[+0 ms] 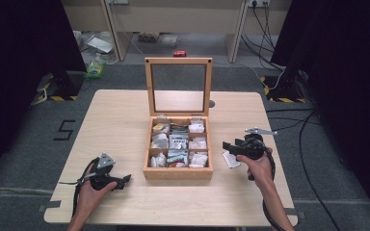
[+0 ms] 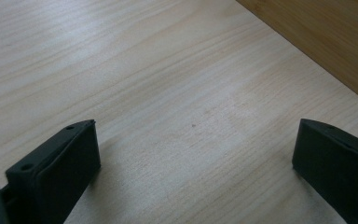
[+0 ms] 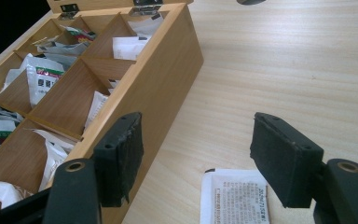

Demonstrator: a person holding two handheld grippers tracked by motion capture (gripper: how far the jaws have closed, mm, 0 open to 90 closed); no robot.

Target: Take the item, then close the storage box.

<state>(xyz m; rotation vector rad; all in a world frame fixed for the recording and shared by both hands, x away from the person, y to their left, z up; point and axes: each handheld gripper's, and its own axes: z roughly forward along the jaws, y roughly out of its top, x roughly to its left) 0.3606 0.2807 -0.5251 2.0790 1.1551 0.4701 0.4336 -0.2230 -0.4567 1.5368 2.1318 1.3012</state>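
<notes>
My right tongs (image 3: pixel 196 158) wide, nothing gripped, over white packet (image 3: pixel 235 196) on table (image 3: pixel 284 56) beside box (image 3: pixel 163 79). My left tongs (image 2: pixel 196 163) wide, empty.

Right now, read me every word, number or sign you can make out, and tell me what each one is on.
"5": black mark on the floor left of the table.
White packet on the table beside the wooden box, below the open right gripper: lines of small print, too blurred to read.
Packets in the box: dark printed characters and green bands, too blurred to read.
Nothing else legible.
</notes>
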